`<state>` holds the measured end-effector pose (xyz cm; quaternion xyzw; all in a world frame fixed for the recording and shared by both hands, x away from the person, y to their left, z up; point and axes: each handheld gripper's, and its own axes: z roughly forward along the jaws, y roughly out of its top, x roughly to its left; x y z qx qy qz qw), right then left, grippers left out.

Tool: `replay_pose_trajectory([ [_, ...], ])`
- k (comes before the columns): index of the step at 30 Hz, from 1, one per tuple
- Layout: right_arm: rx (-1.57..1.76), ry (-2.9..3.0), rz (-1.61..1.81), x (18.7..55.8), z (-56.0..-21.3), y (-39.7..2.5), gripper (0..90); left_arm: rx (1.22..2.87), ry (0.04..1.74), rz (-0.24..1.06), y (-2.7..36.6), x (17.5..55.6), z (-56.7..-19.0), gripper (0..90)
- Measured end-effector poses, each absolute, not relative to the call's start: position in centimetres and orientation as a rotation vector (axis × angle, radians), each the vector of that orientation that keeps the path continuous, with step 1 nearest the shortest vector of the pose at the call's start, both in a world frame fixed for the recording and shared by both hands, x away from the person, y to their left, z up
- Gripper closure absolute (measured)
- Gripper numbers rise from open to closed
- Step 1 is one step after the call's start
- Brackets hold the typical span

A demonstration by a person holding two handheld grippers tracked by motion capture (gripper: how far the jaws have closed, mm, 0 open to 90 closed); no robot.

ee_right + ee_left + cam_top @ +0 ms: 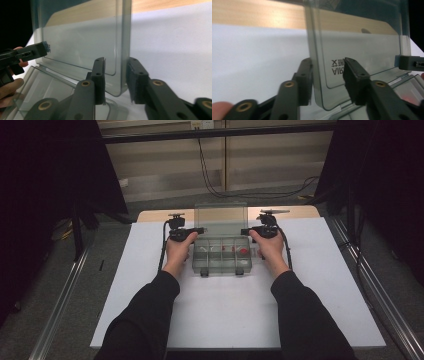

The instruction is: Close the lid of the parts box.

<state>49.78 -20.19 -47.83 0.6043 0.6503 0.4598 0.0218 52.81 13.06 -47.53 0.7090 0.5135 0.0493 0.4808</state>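
Observation:
A clear grey plastic organizer box (221,262) sits on the white board, its lid (220,220) standing upright. Small red parts (243,251) and white ones lie in its compartments. My left gripper (200,230) is at the lid's left edge. In the left gripper view the lid (362,47) passes between the jaws of the left gripper (328,61), which stand apart, open. My right gripper (245,231) is at the lid's right edge. In the right gripper view the right gripper (116,61) is open, straddling the lid (80,40) with gaps on both sides.
The white board (300,300) covers the table, with a wooden strip (300,212) along its far edge. Two latches (221,271) hang at the box's front. Black cables (215,185) run across the floor beyond. Dark curtains stand at both sides.

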Motion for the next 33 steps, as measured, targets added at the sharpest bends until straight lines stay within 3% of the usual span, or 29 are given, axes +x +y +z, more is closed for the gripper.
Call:
replay_pose_trajectory([
  [3,1.802,2.022,1.463,49.2,-47.6,-20.4,74.4,1.718,1.245,0.075,13.6,52.8,-47.4,67.5],
  [15,1.706,2.061,1.449,48.6,-48.0,-20.6,73.8,1.729,1.188,0.112,14.2,51.8,-47.2,74.8],
  [18,1.697,2.057,1.419,48.4,-47.9,-20.5,73.9,1.698,1.229,0.104,14.5,52.0,-47.1,84.3],
  [24,1.620,2.093,1.347,48.3,-47.5,-20.3,74.9,1.786,1.159,0.230,14.2,51.3,-46.6,85.5],
  [33,1.568,2.060,1.308,48.9,-44.7,-20.6,71.5,1.763,1.087,0.311,14.3,50.1,-46.7,86.6],
])
